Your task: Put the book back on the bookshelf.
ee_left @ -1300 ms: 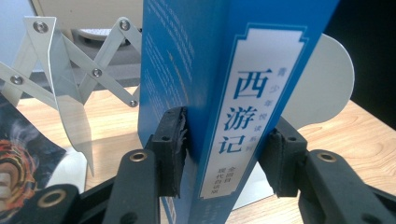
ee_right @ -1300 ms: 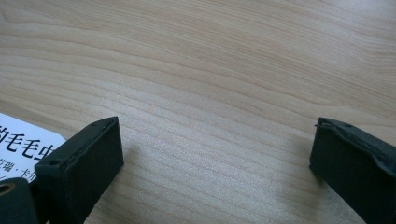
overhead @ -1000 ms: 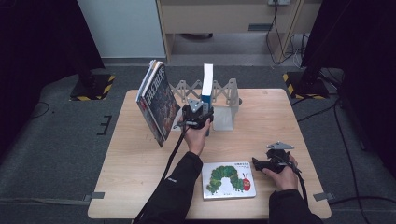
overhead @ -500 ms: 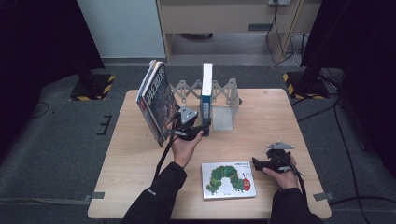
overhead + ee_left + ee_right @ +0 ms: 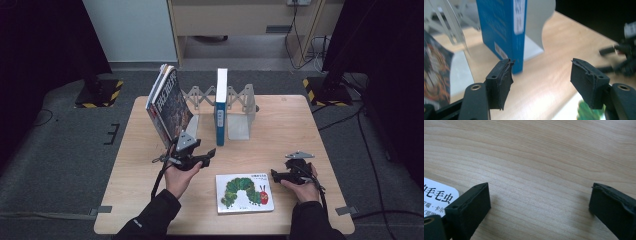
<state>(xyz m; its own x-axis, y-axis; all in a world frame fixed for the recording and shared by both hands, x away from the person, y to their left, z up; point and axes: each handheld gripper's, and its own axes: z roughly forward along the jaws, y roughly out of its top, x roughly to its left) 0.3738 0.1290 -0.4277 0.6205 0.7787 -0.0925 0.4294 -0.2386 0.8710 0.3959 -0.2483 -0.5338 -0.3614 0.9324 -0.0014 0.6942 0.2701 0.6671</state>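
A blue book [image 5: 221, 107] stands upright in the grey expanding rack [image 5: 240, 107] at the back of the table. My left gripper [image 5: 209, 156] hovers in front of it, apart from it; its jaws have just been opening and nothing is between them. In the left gripper view the blue book [image 5: 501, 30] rises just beyond the open left gripper [image 5: 541, 67]. A caterpillar picture book [image 5: 245, 192] lies flat near the front edge. My right gripper [image 5: 276, 175] rests open just right of that book, and the right gripper [image 5: 539, 192] frames bare wood beside the book's corner [image 5: 436, 197].
Several dark-covered books [image 5: 169, 102] lean at the rack's left end. A white bookend [image 5: 239, 127] stands right of the blue book. The wooden table [image 5: 280, 125] sits on grey floor, with dark stands at the back corners.
My left gripper has let go of the blue book and drawn back toward the near edge and slightly left. The book stays upright. The right gripper has not moved.
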